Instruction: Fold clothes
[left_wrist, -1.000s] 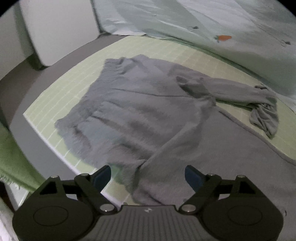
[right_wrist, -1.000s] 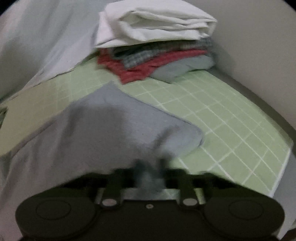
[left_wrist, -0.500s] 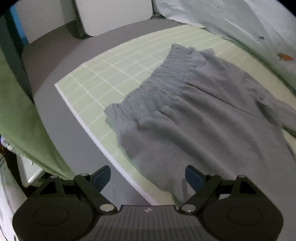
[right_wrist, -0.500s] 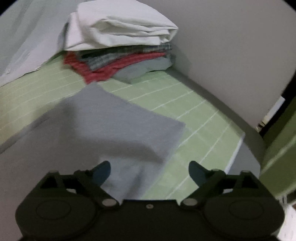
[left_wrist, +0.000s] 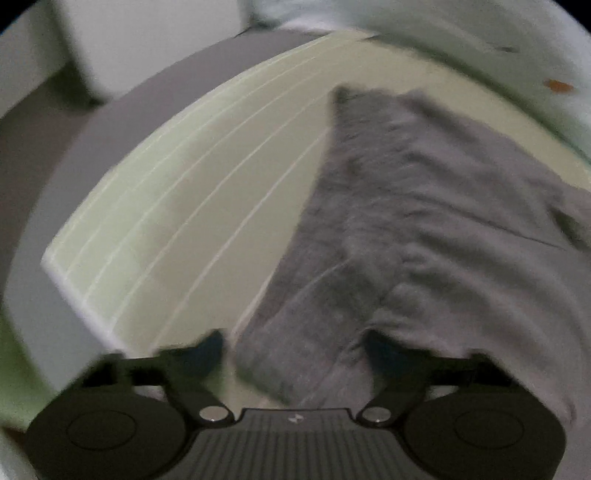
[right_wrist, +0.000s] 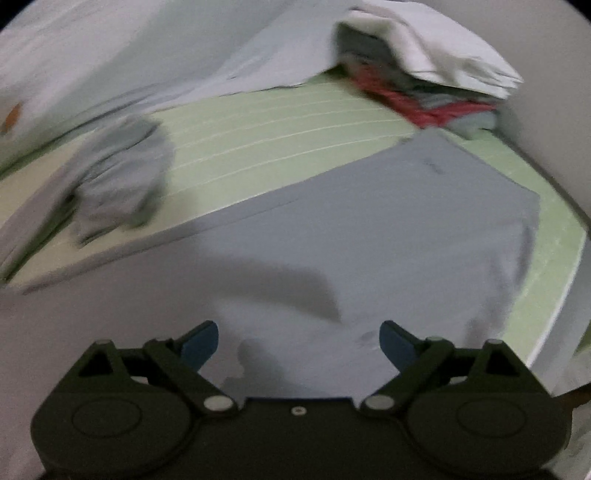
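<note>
Left gripper (left_wrist: 295, 343), spread wide, straddles the grey sweater's (left_wrist: 424, 206) near hem while the right gripper (right_wrist: 299, 341) hovers wide and empty; next, seemingly, pinching that hem to fold it forward.

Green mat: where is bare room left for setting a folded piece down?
Two bare patches: the green mat left of the grey sweater, and the strip between its bunched sleeve and the folded pile. The near side is crowded with grey fabric.

Two low forward wrist views, shared green mat (left_wrist: 177, 206).
</note>
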